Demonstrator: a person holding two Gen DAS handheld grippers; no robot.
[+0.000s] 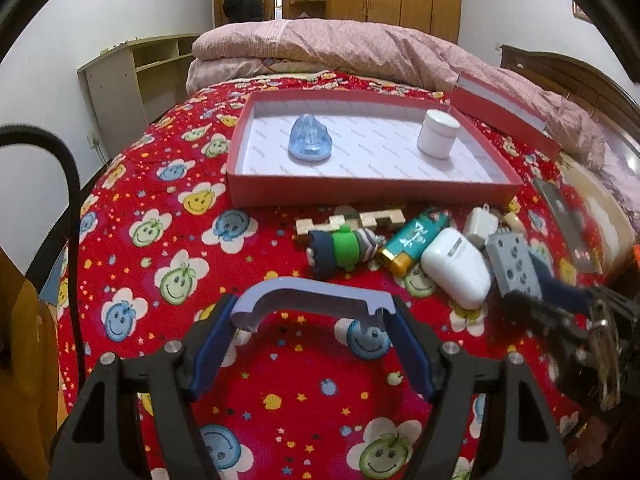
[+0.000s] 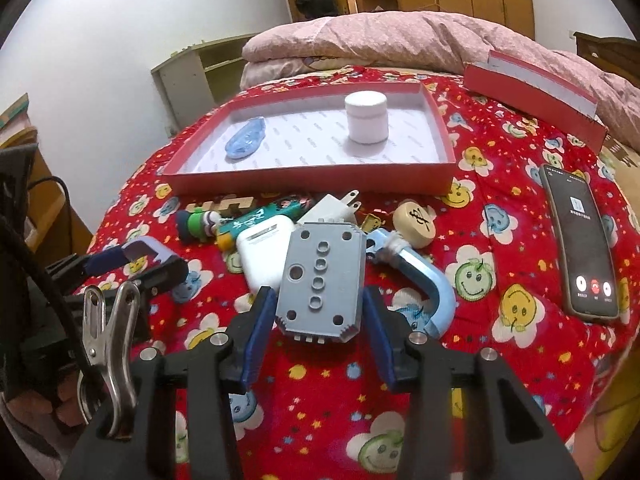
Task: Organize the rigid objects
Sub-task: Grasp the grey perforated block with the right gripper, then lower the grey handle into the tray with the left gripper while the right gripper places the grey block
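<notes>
My left gripper [image 1: 312,308] is shut on a lavender bracket [image 1: 308,298], held above the red bedspread. My right gripper [image 2: 320,308] is shut on a grey perforated block [image 2: 322,280]; the block also shows in the left wrist view [image 1: 514,264]. A red tray [image 1: 236,152] holds a blue clear piece [image 1: 310,140] and a white jar [image 1: 438,132]. In front of the tray lie a toy figure [image 1: 340,250], a lighter [image 1: 414,240], a white earbud case [image 1: 456,266], a white plug [image 2: 332,208], a light blue clamp [image 2: 424,276] and a wooden chess piece [image 2: 414,222].
A phone [image 2: 580,240] lies on the bedspread at the right. The tray's red lid [image 2: 536,96] lies behind at the right. A folded pink quilt [image 1: 340,44] lies beyond the tray. A metal clip [image 2: 108,344] hangs at lower left.
</notes>
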